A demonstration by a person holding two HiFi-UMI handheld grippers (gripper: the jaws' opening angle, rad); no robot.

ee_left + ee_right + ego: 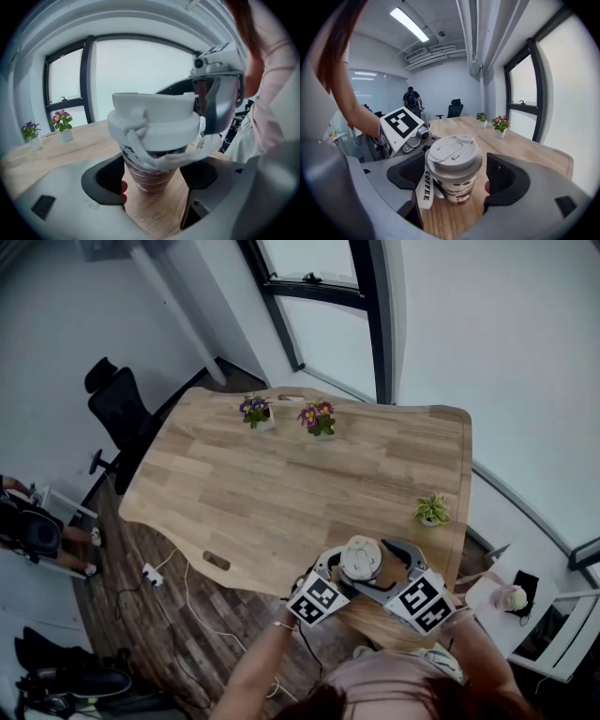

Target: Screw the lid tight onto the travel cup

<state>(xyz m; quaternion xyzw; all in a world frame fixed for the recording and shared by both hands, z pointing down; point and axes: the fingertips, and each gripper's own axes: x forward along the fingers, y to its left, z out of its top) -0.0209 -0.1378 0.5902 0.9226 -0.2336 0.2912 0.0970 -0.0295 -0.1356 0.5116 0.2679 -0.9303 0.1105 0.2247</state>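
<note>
The left gripper has its jaws closed in on the lower wall of the travel cup, a tapered cup with a dark brown print. One black pad lies against the cup's side and the other sits hard beside it, so the cup is held low down. The right gripper is drawn in nearly to the width of the round white plastic lid. One pad touches the lid's rim, while a thin strip of wood shows between the rim and the other pad, so it has no firm hold. In the head view the two grippers meet over the cup from either side, their marker cubes angled outward. The person's left forearm and right forearm reach in from the bottom of that view. The cup stands upright on the light wooden table, close to the near edge. The lid sits level on its mouth with its flip tab closed, and a white strap printed COFFEE hangs down from under the rim. Far across the table stand two small white pots of purple and pink flowers, with a little green plant toward the right edge.
</note>
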